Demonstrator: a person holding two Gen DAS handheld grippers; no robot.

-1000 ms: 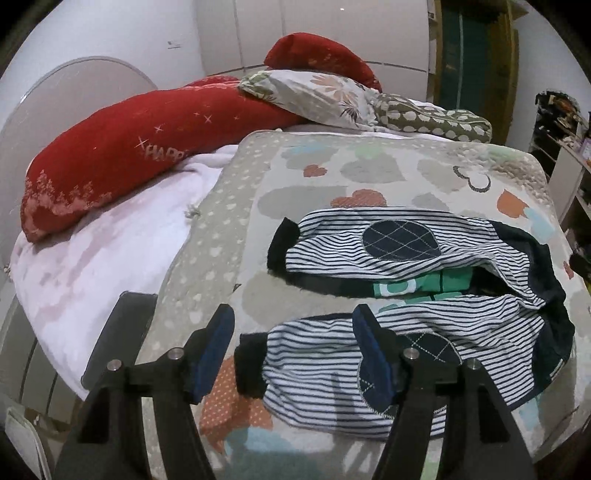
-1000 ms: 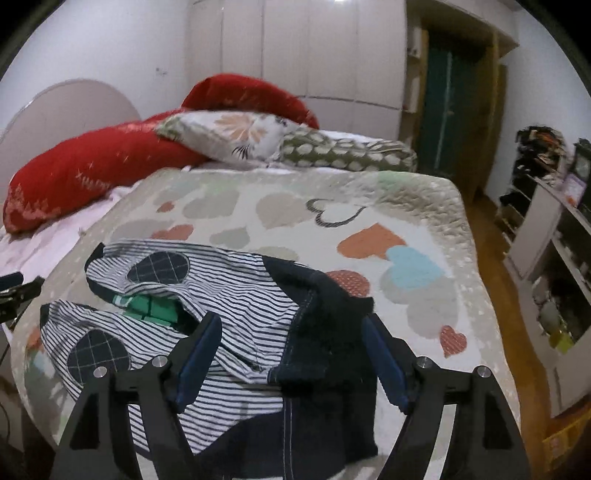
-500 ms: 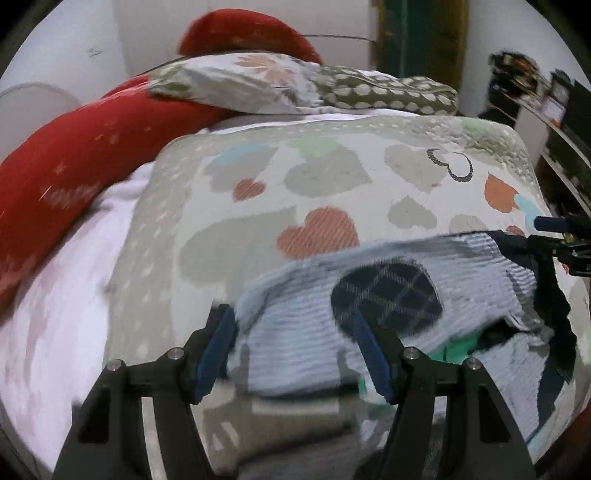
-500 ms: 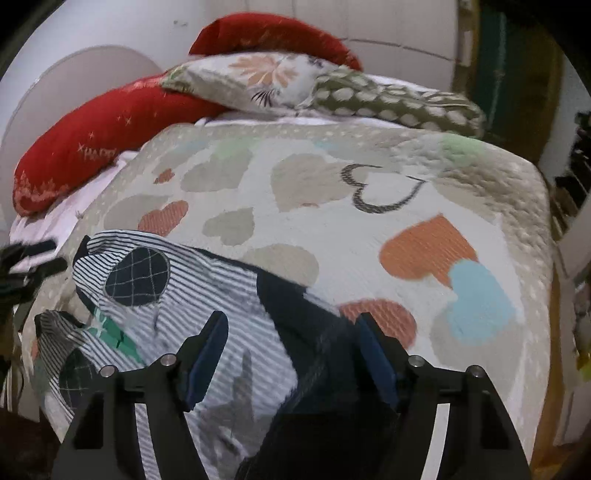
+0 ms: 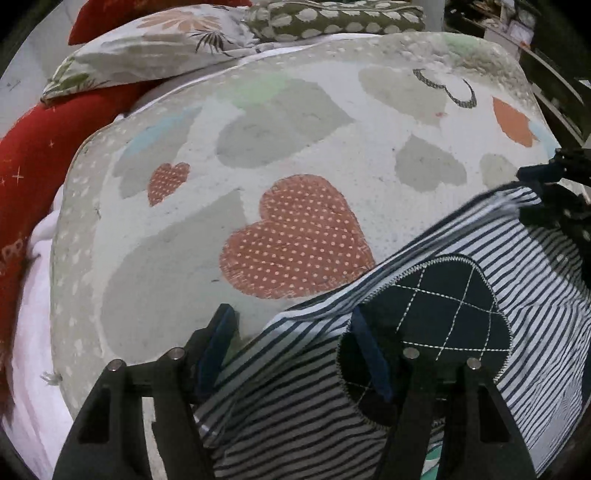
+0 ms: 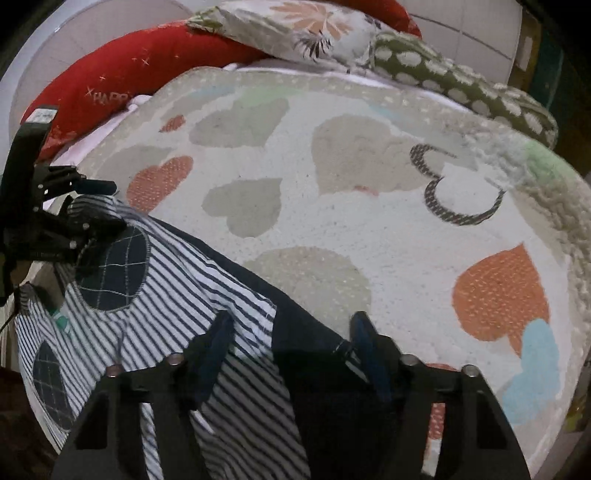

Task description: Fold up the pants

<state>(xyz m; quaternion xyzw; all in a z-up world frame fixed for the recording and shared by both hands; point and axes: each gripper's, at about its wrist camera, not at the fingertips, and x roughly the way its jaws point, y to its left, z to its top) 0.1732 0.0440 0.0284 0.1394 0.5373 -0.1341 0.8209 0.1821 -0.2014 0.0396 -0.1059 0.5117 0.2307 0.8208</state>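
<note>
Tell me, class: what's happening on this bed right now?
A person with a gripper in each hand is folding striped pants laid on a heart-patterned quilt. The left gripper is open over the upper leg, near its navy knee patch. The right gripper is open over the dark waistband. Neither has closed on the fabric yet. Pillows lie at the head of the bed.
</note>
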